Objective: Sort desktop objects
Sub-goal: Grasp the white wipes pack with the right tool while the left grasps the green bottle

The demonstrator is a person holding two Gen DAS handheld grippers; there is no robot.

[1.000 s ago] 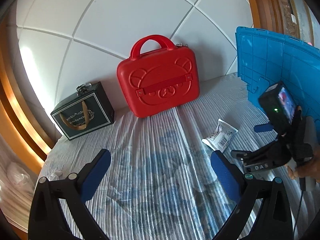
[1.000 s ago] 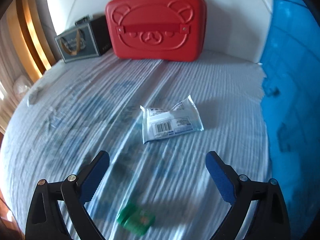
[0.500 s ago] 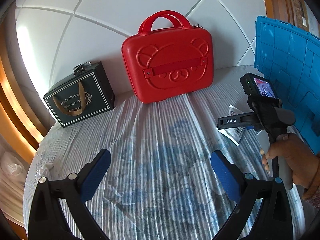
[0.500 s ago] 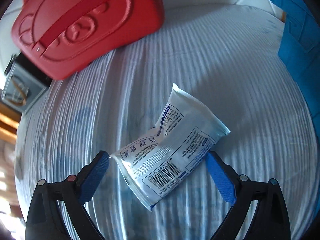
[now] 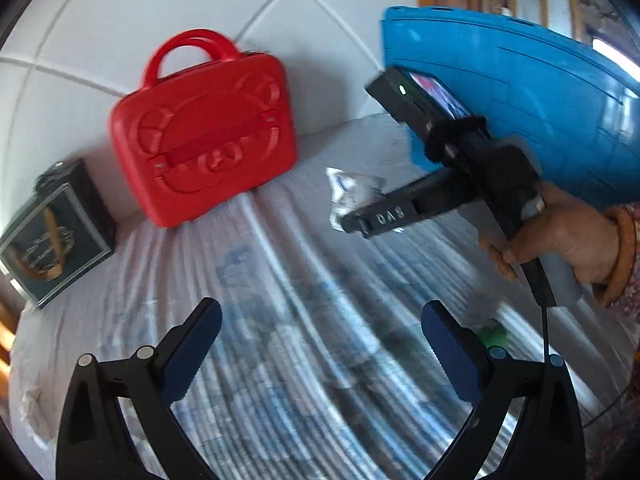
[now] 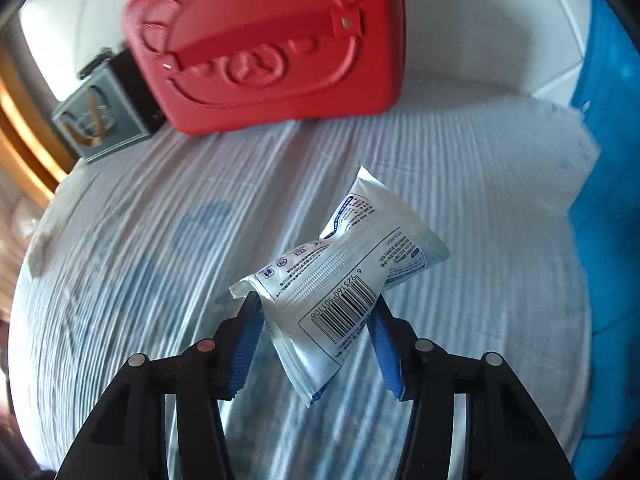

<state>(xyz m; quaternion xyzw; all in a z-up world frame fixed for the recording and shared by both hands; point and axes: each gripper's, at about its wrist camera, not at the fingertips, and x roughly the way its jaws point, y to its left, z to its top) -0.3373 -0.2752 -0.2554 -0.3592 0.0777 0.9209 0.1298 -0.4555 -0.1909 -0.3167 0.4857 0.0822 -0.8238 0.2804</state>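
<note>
Left gripper (image 5: 320, 344) hangs low over the striped cloth (image 5: 248, 280) with jaws spread wide and nothing between them, probably kept clear while the other hand works. Right gripper (image 6: 316, 320) has closed its blue pads on the white wet-wipe packet (image 6: 340, 280) near the barcode end, holding it over the cloth in front of the red bear case (image 6: 272, 40), likely to carry it off for sorting. Packet is a soft, glossy sachet with blue print, creased and buckled by the squeeze.
</note>
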